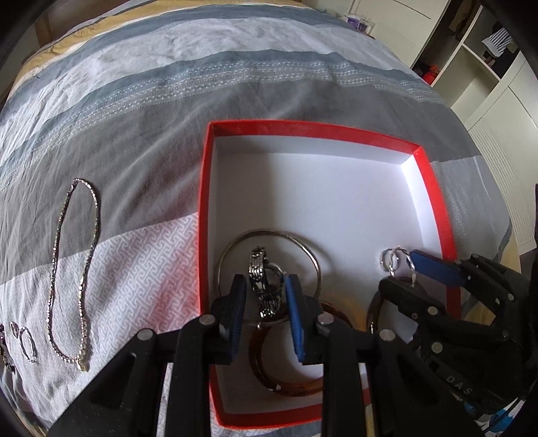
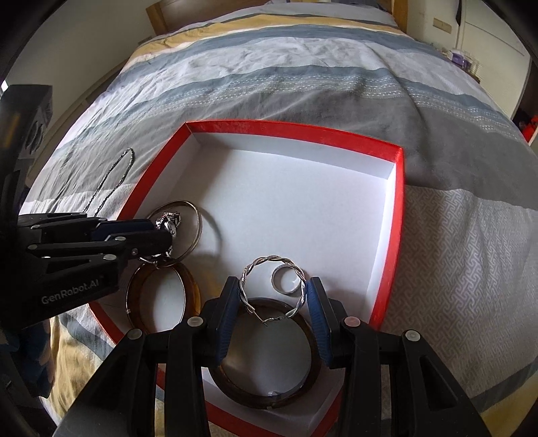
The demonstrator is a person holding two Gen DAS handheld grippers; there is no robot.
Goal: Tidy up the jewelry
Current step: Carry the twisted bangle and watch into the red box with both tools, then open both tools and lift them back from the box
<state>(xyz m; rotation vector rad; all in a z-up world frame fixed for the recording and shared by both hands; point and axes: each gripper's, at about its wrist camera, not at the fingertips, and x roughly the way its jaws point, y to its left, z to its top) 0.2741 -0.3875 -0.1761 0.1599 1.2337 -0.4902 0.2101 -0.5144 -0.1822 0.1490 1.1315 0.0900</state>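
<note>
A red box [image 1: 203,201] [image 2: 400,208] with a white inside lies on the bed. My left gripper [image 1: 265,295] [image 2: 164,232] is shut on a silver link bracelet [image 1: 262,282] [image 2: 168,220] above a thin silver bangle [image 1: 302,248] [image 2: 196,218] and an amber bangle [image 1: 265,373] [image 2: 134,295] in the box. My right gripper [image 2: 272,295] [image 1: 403,272] is shut on a twisted silver hoop [image 2: 269,260] [image 1: 391,262] over a dark brown bangle [image 2: 269,400]. A small silver ring [image 2: 285,279] lies inside the box. A silver chain necklace [image 1: 77,269] [image 2: 111,178] lies on the bedspread left of the box.
Small silver hoops [image 1: 25,339] lie at the left edge of the striped bedspread [image 1: 168,101] [image 2: 454,235]. White shelves [image 1: 487,67] stand at the right. A wooden headboard [image 2: 175,13] is at the far end.
</note>
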